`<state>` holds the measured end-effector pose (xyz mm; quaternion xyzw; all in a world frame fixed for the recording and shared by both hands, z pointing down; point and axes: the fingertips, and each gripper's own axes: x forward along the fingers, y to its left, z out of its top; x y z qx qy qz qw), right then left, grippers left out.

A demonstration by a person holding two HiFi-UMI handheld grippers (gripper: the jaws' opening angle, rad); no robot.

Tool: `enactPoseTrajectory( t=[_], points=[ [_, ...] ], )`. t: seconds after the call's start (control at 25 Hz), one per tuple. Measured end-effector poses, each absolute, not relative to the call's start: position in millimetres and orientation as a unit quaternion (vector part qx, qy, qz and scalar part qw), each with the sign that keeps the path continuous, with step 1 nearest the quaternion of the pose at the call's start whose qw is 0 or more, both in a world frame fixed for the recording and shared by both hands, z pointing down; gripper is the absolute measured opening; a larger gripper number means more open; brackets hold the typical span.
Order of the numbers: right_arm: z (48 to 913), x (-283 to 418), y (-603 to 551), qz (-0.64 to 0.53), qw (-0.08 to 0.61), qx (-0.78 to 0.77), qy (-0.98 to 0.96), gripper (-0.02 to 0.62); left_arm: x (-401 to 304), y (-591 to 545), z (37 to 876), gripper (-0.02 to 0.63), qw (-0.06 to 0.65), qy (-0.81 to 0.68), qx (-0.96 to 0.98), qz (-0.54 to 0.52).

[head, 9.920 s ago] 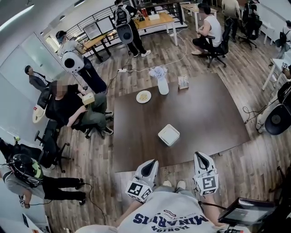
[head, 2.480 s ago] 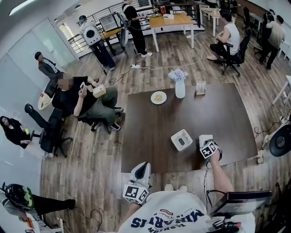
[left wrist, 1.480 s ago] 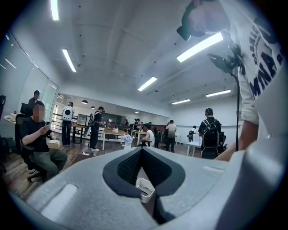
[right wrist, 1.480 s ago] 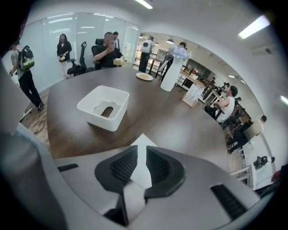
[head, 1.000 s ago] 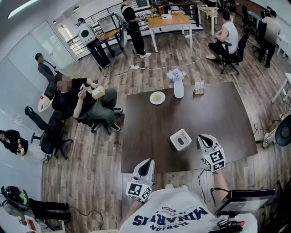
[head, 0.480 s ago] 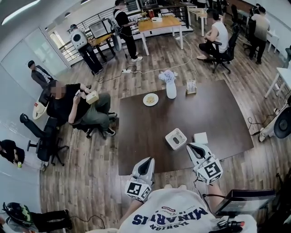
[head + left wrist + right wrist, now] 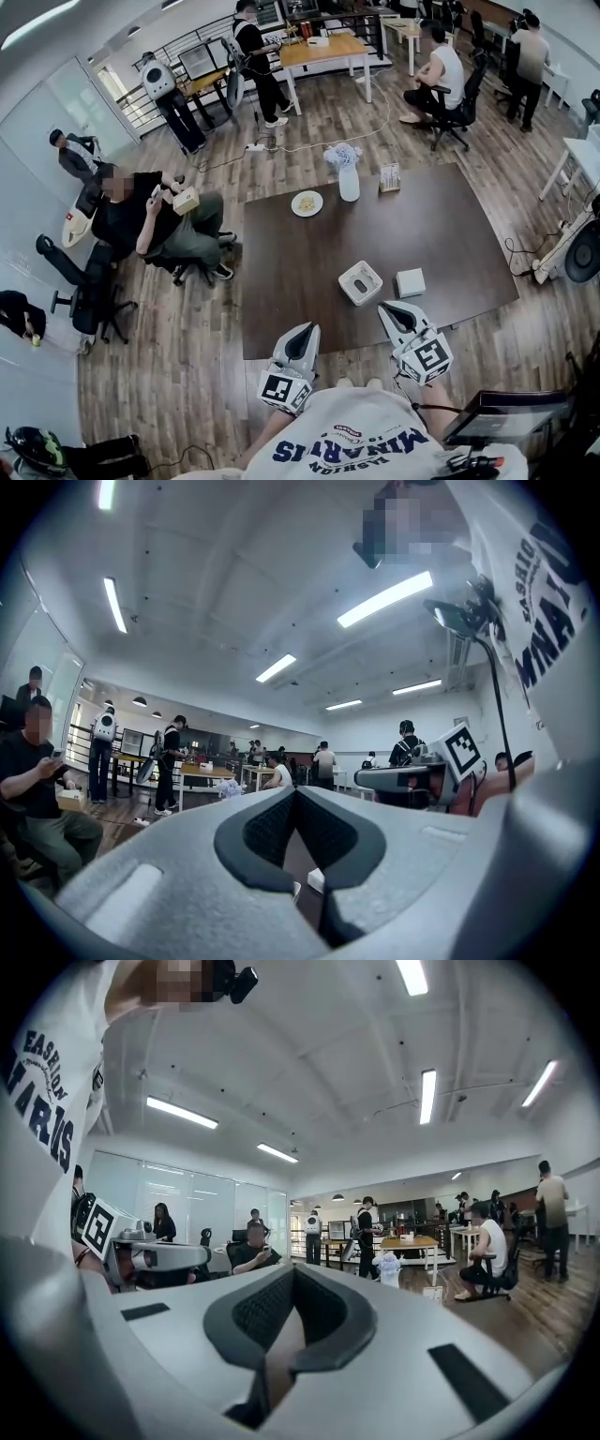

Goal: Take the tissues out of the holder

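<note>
Listing, head view: holder (image 7: pixel 360 282) on the table (image 7: pixel 291 272), tissues (image 7: pixel 410 282) lying just beside it, apart. Removal looks complete. The left gripper (image 7: pixel 302 330) and right gripper (image 7: pixel 389 311) hang near the body. Left gripper view: jaws together, nothing between. Right gripper view: likewise together, empty — best kept level, clear of the table.

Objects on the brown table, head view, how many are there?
5: plate, vase and small stand at the far edge; tissue holder with the tissues beside it, near the front.
</note>
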<state>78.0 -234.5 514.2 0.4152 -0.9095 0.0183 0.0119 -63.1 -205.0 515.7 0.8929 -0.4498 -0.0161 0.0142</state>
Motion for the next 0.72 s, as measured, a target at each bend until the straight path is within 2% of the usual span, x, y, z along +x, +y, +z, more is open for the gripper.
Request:
enactPoseTrajectory(
  t=[0.72],
  points=[
    [527.4,83.4,-243.0,0.002,0.033,0.413,-0.910,0.006,-53.9,-213.6,529.0,0.003,0.022,-0.448,0.894,-0.023]
  ],
)
